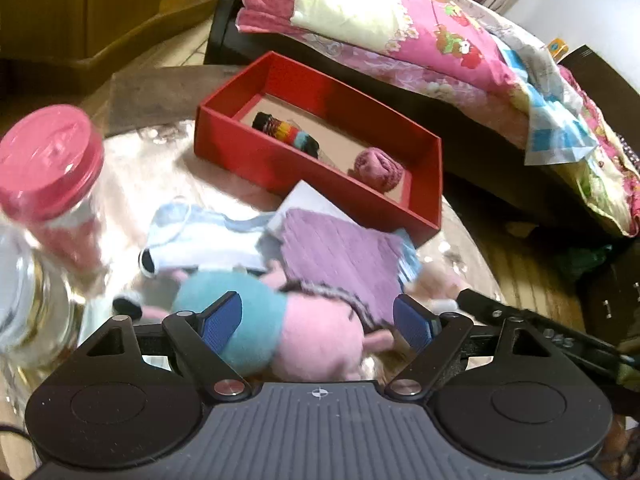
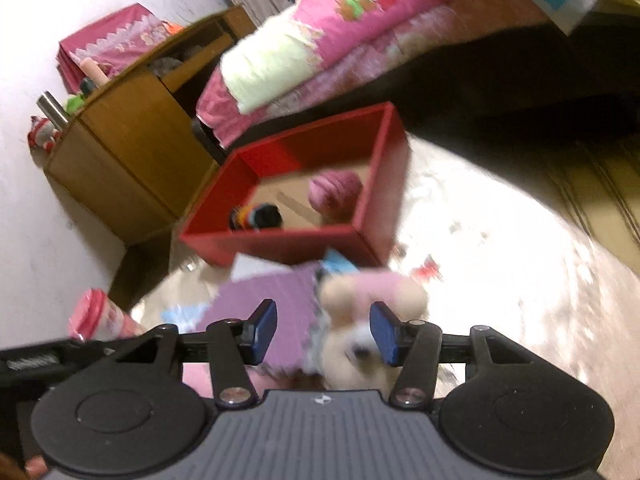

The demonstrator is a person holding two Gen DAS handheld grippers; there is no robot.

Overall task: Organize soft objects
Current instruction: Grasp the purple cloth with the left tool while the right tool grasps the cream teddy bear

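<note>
Bedding in pink floral quilted cotton [image 1: 420, 28] fills the far side of both views, heaped on a dark bed frame. Nearer lies the round table with a glossy, reflective top [image 1: 152, 152], and on it stands the red rectangular cardboard box [image 1: 280, 168], open at the top. Inside the box rest a rolled rainbow-striped sock with black ends [image 1: 286, 134] and, well apart from it, a round mauve knitted ball [image 1: 378, 168].

Just in front of the box lies a folded purple ribbed cloth [image 1: 340, 252] over a white sheet, with a pale blue and white striped fabric piece [image 1: 204, 240] touching its left edge. At the near edge of the cloth lies a plush toy with a teal body and pink head [image 1: 276, 332], and beside it a cream and pink plush animal [image 2: 372, 312]. A clear jar with a pink lid [image 1: 50, 168] stands at the left of the table.

The left gripper [image 1: 320, 324] has its blue pads spread wide on either side of the teal and pink plush, not pressing on it. The right gripper [image 2: 322, 332] is partly spread, the cream plush just behind its pads; blur hides whether either pad touches it.
</note>
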